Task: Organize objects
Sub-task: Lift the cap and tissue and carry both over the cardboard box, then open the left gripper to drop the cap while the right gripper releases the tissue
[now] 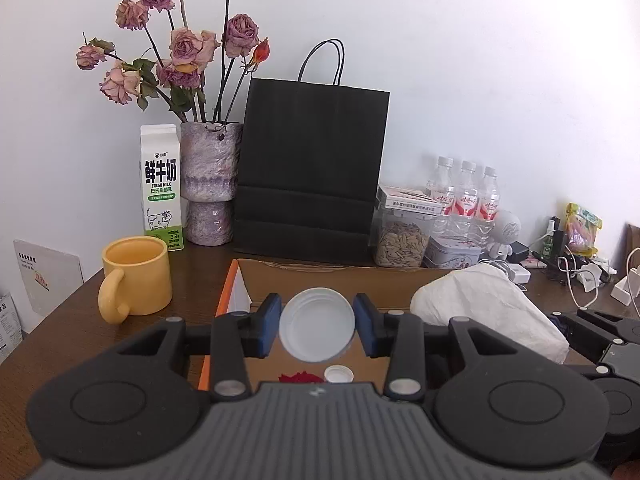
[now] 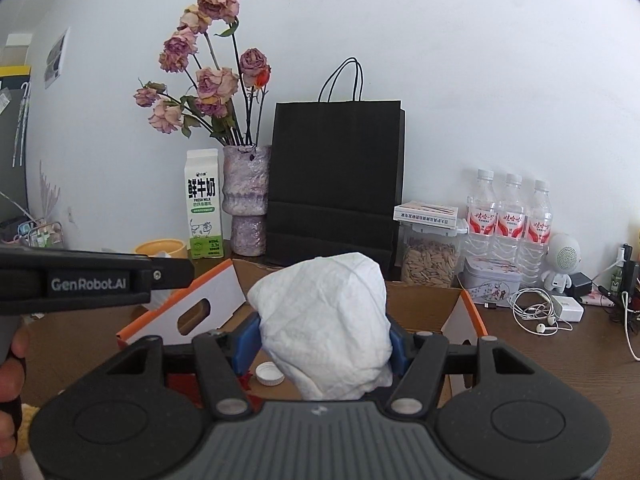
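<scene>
White lid (image 1: 317, 325), hollow facing camera, gripped edgewise

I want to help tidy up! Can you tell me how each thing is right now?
left gripper: shut on white lid
right gripper: shut on crumpled white cloth
cardboard box: open
small white cap: lying in the box
yellow mug: upright
water bottles: capped, upright

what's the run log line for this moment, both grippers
left gripper: shut on white lid | right gripper: shut on crumpled white tissue | both over open cardboard box | small white cap in box
</scene>
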`<state>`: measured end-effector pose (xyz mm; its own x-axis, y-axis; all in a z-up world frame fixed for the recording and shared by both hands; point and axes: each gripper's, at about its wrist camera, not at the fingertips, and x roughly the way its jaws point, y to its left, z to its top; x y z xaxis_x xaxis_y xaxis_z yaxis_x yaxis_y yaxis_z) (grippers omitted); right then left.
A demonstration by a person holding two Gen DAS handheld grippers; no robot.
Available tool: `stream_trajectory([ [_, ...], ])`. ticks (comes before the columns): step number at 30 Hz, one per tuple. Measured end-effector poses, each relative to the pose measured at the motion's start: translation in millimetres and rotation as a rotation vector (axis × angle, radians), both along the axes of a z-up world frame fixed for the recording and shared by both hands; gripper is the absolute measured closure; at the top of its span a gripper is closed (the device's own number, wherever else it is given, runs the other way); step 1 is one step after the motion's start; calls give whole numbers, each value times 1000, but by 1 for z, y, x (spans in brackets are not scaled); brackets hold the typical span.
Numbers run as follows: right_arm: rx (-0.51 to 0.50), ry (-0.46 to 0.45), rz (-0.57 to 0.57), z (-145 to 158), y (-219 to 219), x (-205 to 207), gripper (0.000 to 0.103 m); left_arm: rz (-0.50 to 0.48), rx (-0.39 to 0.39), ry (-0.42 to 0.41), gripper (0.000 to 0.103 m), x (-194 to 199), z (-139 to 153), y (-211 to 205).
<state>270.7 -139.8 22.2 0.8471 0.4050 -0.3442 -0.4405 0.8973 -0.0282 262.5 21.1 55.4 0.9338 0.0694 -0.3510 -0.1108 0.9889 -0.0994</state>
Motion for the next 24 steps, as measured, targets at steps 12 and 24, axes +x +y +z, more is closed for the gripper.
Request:
stream_trajectory([
  [12, 12, 143, -18, -27, 17, 66, 41, 43, -7, 70, 62, 63, -12, 6],
  [24, -12, 170, -73, -38, 16, 70, 0, 61, -25, 109, 0, 68, -22, 11],
])
